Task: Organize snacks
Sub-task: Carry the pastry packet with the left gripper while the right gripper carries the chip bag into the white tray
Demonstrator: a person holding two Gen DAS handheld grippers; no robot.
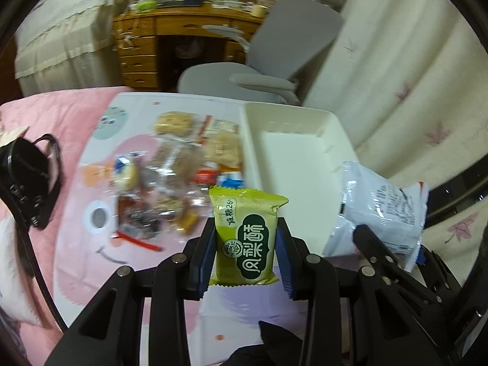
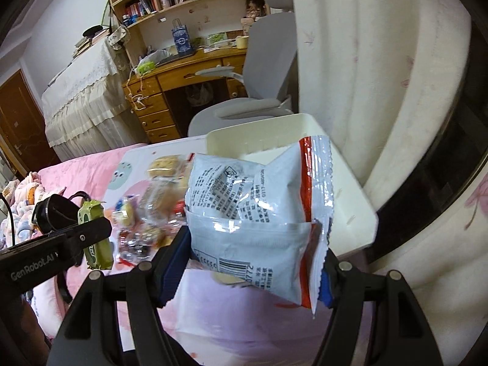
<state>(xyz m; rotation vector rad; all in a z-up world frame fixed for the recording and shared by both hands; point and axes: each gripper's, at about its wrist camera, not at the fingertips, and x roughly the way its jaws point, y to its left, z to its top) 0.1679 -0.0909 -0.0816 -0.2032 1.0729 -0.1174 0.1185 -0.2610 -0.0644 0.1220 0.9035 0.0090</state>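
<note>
Left gripper [image 1: 246,248] fingers clamp a green pastry packet [image 1: 244,238]; right gripper [image 2: 248,262] fingers grip a white snack bag [image 2: 256,222] near the white bin [image 2: 350,201].

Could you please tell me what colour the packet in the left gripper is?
Yellow-green packet with a dark green label, clearest in the left wrist view.

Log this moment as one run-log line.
left gripper: shut on green packet | right gripper: shut on white packet | white bin: empty

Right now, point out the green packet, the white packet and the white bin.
Green packet [image 1: 245,241], left wrist view: middle of its printed front.
White packet [image 2: 253,213], right wrist view: middle of its printed back.
White bin [image 1: 305,158], left wrist view: bare inner floor.
</note>
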